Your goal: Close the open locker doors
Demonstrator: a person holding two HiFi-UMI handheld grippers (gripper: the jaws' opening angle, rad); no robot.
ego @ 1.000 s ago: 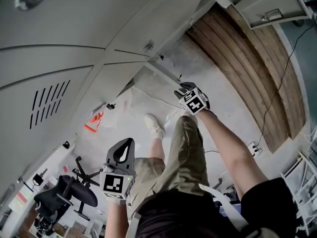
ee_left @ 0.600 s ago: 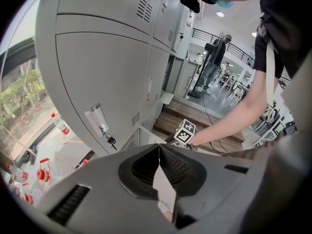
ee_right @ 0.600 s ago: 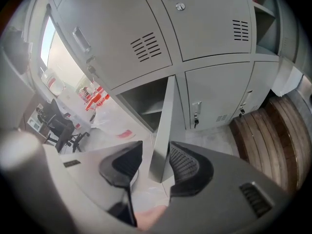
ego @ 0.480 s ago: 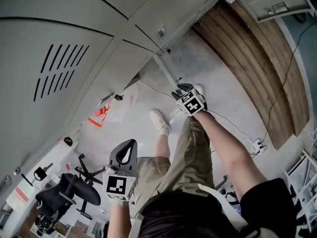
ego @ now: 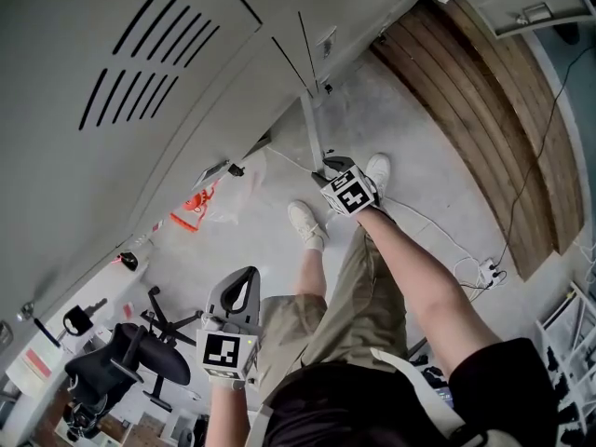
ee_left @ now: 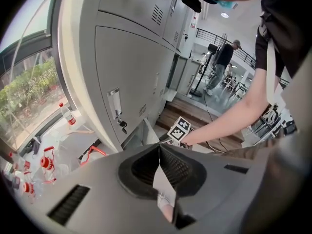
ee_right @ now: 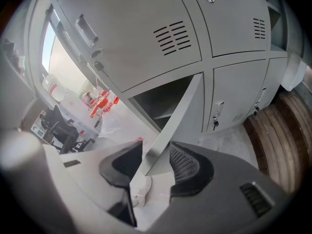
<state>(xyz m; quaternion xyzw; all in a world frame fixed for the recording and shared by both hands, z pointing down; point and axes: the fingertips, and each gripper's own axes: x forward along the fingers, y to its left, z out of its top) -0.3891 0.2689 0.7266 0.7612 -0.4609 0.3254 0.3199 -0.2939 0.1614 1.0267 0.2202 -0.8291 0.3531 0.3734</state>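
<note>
**Desk:** Where's the door, and what's on it?

**Operator:** I have the right tongs (ee_right: 156,143) clamped on the door (ee_right: 187,104). Its thin free edge sits between the ribbed black pads, which press it from both sides. It's a flat grey sheet-metal panel with a folded rim, standing ajar from the bottom row of the lockers (ego: 140,156).

**Desk:** And behind the door?

**Operator:** On its hinge side I see the open compartment (ee_right: 156,101), a dark, boxy hollow. Above the door there's a closed panel with slanted vents (ee_right: 170,38) punched into it. Beside the door are two more closed panels, smooth and matt, each with a small lock.

**Desk:** Your other hand?

**Operator:** My left tongs (ee_left: 159,145) are well apart from the door. Their tips are pinched together with nothing between them, and I only see floor through the loop below the tips.

**Desk:** And what's around the door?

**Operator:** At its foot the floor (ego: 419,156) is pale, mottled concrete. Two white shoes (ego: 305,223) stand near the door's edge. Beyond the door, brown wooden boards (ego: 484,110) run in long parallel strips. A thin white cable (ego: 438,240) trails from near the door across the concrete. A black swivel chair (ego: 130,361) stands far from the door.
</note>
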